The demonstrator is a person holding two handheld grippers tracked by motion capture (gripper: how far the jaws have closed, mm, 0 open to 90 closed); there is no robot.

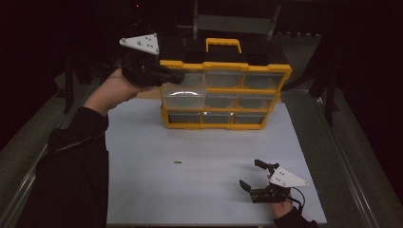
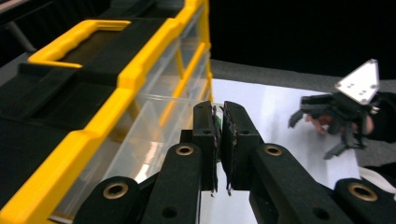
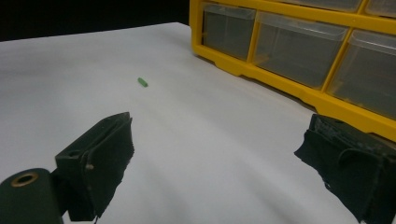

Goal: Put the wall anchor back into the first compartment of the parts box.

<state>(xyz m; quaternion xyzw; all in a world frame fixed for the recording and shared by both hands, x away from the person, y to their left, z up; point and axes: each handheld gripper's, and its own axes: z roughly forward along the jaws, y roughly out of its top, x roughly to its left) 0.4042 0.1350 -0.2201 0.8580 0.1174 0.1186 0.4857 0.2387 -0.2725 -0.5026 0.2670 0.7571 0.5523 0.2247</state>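
One organizer [image 1: 223,95], one green piece [image 1: 177,162]

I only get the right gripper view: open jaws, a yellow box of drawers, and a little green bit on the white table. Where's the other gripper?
Observer: The left gripper is held up at the box's top left drawer.
Operator: Is that drawer open?
Observer: Yes, it sticks out in front of the other drawers.
Operator: Is that gripper holding anything?
Observer: Its jaws are nearly shut, and a green sliver shows between them; it is too small to tell what it is.
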